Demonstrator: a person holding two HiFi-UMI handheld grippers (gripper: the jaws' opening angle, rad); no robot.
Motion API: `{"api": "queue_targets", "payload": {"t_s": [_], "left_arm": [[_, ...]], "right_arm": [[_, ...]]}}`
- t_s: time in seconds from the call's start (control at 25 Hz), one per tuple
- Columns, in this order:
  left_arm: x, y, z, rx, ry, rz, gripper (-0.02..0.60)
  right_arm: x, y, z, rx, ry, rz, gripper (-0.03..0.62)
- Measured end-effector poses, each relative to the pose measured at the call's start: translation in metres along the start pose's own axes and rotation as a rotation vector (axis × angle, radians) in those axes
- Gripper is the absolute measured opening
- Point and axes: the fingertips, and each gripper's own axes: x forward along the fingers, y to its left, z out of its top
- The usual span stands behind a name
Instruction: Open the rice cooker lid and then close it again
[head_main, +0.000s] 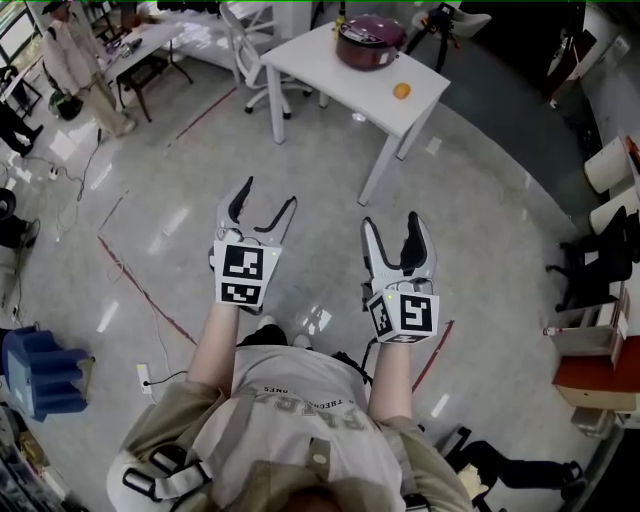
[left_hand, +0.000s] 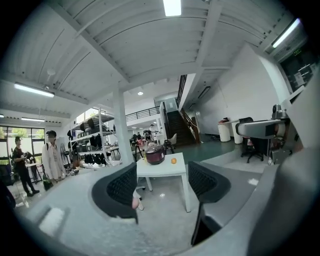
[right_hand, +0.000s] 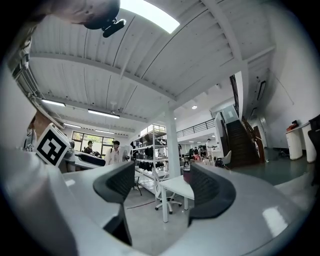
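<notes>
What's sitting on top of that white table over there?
On the table stand a dark red rice cooker and a small orange round thing, apart from it. The cooker's shut lid hides whatever is inside.

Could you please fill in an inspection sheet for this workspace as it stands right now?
Surface: white table, well ahead of the person across open floor.
Job's things: dark red rice cooker on the table, lid shut.
Clutter: one small orange object on the table, apart from the cooker.
Grippers: left tongs and right tongs both open, empty, far short of the table.
Cables: socket block with a dark lead on the floor at left.
Surroundings: office chair beside the table; person standing far left; blue container.
</notes>
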Motion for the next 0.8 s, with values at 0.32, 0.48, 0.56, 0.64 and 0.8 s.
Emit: {"api": "queue_targets", "payload": {"t_s": [0.32, 0.48, 0.56, 0.64, 0.8], "left_arm": [[0.002, 0.026, -0.012, -0.013, 0.034, 0.036, 0.334], [0.013, 0.036, -0.022, -0.023, 0.046, 0.029, 0.334], [0.022, 0.040, -0.028, -0.029, 0.051, 0.021, 0.334], [0.035, 0.045, -0.033, -0.034, 0.062, 0.011, 0.334], [0.062, 0.058, -0.037, -0.037, 0.071, -0.006, 0.334]], "right_arm": [[0.013, -0.003, -0.005, 0.030, 0.011, -0.002, 0.327], [0.024, -0.003, -0.015, 0.032, 0.031, -0.010, 0.327], [0.030, -0.004, -0.019, 0.027, 0.038, -0.020, 0.327], [0.038, -0.008, -0.022, 0.027, 0.043, -0.030, 0.327], [0.061, -0.018, -0.028, 0.034, 0.052, -0.052, 0.327]]}}
